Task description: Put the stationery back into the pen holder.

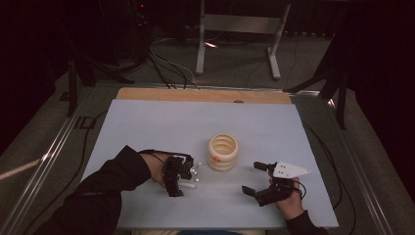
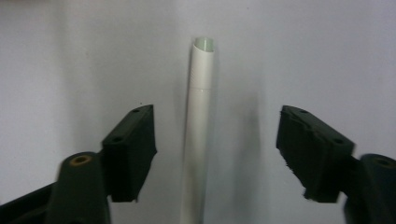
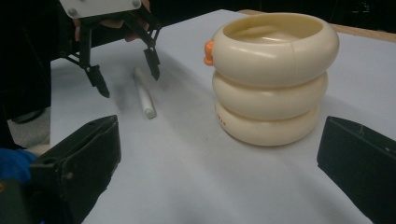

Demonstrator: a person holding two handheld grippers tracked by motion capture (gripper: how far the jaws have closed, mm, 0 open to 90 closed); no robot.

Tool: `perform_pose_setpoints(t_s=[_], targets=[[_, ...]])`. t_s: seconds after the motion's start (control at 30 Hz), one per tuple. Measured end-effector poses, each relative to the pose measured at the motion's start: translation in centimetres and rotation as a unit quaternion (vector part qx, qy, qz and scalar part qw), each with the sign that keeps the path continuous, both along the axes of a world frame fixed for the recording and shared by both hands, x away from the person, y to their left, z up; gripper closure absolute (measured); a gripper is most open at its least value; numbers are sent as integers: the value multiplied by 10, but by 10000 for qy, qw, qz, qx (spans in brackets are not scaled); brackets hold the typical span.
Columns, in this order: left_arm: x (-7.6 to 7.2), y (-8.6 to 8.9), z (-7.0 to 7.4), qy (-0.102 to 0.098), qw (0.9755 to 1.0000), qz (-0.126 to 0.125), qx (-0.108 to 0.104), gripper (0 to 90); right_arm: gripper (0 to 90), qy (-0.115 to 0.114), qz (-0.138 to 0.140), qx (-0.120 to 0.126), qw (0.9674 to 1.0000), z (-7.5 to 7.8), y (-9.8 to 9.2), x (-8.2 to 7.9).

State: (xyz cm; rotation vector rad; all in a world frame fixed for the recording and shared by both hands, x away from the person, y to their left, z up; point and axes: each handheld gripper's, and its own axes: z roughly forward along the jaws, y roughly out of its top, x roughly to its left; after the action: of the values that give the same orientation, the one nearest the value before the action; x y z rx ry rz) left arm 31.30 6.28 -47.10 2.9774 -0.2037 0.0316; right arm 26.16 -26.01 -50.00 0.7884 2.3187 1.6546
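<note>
— What's the white thing?

— A slim white tube (image 2: 200,135), pen-like, with a pale greenish open end pointing away from the left gripper (image 2: 215,154). It lies flat on the pale mat (image 1: 147,127), lengthwise between that gripper's jaws, which stand spread wide on either side of it without touching it.

— And from the other side?

— In the right gripper view the tube (image 3: 144,99) lies on the mat beneath the left gripper (image 3: 125,72), whose fingertips point down to either side of its far end. Just beside it stands a cream holder (image 3: 273,70) built like three stacked rings, hollow on top, with a small orange knob on its upper ring.

— The right gripper?

— Spread as well, nothing in it (image 3: 215,168); the holder sits ahead, between its jaws but farther off.

— How much room?

— From above, the holder (image 1: 223,152) stands near the mat's middle, the left gripper (image 1: 188,177) close on its left, the right gripper (image 1: 254,178) nearer the person and to the right. The far half of the mat is bare; a wooden strip (image 1: 205,95) runs along its far edge.

— Anything only the close view gives?

— The tube's open tip and a faint seam below it.
</note>
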Motion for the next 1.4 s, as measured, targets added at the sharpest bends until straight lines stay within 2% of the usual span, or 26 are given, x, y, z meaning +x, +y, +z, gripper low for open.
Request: perform_pose_setpoints(t_s=[0.1,0.13,0.17,0.2,0.23,0.27,0.33,0.43,0.47,0.57,0.93,1.3,1.37,1.4], targets=[[-1,-1,-2,-34,10000,-22,56,400,0,1,-3,-7,10000,0,0,0],[-1,-1,-2,-34,10000,-22,56,400,0,0,-1,-1,10000,0,0,0],[1,-3,-5,-161,9998,-28,109,400,0,0,-1,-1,10000,0,0,0],[2,-4,-6,-154,9998,16,125,477,0,10,-10,0,10000,0,-1,0],[2,-5,-7,-161,9997,12,160,511,0,21,-8,1,10000,-1,-1,0],[2,-5,-9,-160,9996,61,204,518,0,16,-6,-7,10000,-1,-1,0],[3,-7,-11,-153,9996,-9,243,561,0,1,6,-9,10000,0,-1,0],[3,-10,-12,-172,9994,-15,284,599,0,-21,4,-1,10000,0,-2,0],[4,-10,-12,-139,9995,59,263,612,0,-15,-3,2,10000,0,-2,0],[4,-11,-13,-159,9994,-7,315,652,0,-22,6,-2,10000,0,-2,0],[2,-14,-17,-45,9991,-104,397,770,0,-29,8,-7,10000,1,-2,-1],[7,-9,-16,127,9995,-75,272,794,0,-34,7,7,10000,1,-3,-1],[9,-3,-12,214,9997,-72,128,794,0,-39,7,5,10000,1,-3,-2],[11,-2,-11,187,9998,-104,55,794,0,-41,7,6,10000,1,-3,-2]])
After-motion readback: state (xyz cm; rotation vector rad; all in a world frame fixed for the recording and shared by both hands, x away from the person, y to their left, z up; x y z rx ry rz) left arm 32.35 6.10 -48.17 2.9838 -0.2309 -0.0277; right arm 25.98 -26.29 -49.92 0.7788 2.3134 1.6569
